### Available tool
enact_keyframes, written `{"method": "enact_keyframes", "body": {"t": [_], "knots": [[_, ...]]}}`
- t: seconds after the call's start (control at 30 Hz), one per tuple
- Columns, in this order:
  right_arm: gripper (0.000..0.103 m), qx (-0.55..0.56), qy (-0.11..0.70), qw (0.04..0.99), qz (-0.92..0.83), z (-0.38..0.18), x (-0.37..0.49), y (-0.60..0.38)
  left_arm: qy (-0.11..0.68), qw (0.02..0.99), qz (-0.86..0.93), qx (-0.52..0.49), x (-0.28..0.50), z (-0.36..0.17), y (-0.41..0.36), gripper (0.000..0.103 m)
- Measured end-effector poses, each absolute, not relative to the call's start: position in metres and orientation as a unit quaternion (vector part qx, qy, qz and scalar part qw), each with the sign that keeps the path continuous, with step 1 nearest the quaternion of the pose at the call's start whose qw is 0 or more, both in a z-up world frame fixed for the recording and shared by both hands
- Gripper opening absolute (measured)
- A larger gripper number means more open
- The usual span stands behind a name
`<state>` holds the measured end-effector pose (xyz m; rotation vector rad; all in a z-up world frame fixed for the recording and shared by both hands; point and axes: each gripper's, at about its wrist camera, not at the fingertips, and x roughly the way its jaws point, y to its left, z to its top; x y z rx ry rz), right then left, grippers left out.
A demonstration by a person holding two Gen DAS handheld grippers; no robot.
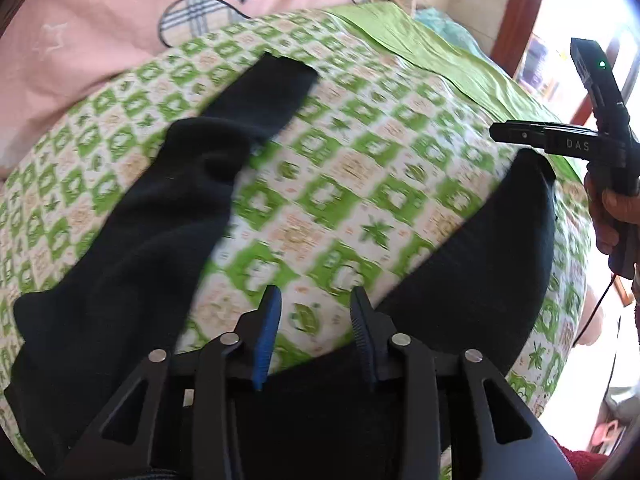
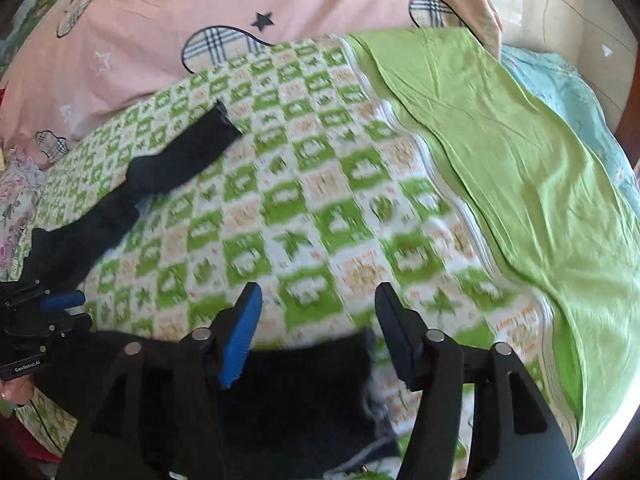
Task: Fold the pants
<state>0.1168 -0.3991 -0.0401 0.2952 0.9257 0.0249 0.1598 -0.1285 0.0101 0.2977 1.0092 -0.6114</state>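
- The pants [image 1: 132, 240] are black, soft and limp. Judged light, they will sag and crease when lifted, so the waistband or a leg hem looks like the best place to grip.
- They lie spread in a V on the green checked blanket [image 1: 340, 184]: one leg runs far to the left, the other to the right.
- The left gripper [image 1: 314, 312] hovers above the crotch area, jaws apart and empty.
- The right gripper [image 2: 318, 312] hangs over the right leg [image 2: 304, 372], jaws wide and empty.
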Motion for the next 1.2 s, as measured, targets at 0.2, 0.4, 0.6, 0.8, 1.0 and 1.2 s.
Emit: {"method": "enact_keyframes", "body": {"t": [0.2, 0.4, 0.6, 0.8, 1.0, 1.2], "knots": [[0.061, 0.16, 0.429, 0.887, 0.065, -0.029, 0.155, -0.373, 0.467, 0.837, -0.25, 0.136, 0.181, 0.021, -0.1, 0.047], [0.061, 0.18, 0.425, 0.881, 0.101, -0.029, 0.188, -0.347, 0.465, 0.851, -0.214, 0.114, 0.201, 0.024, -0.07, 0.054], [0.061, 0.176, 0.423, 0.879, 0.131, -0.021, 0.218, -0.333, 0.463, 0.86, -0.194, 0.09, 0.22, 0.039, -0.033, 0.057], [0.061, 0.148, 0.435, 0.876, 0.148, -0.008, 0.277, -0.329, 0.484, 0.85, -0.192, 0.081, 0.253, 0.04, -0.016, 0.067], [0.061, 0.141, 0.448, 0.869, 0.157, -0.018, 0.332, -0.33, 0.518, 0.829, -0.179, 0.11, 0.291, 0.011, -0.021, 0.067], [0.061, 0.158, 0.463, 0.855, 0.173, -0.042, 0.373, -0.328, 0.554, 0.807, -0.165, 0.123, 0.328, -0.031, -0.025, 0.067]]}}
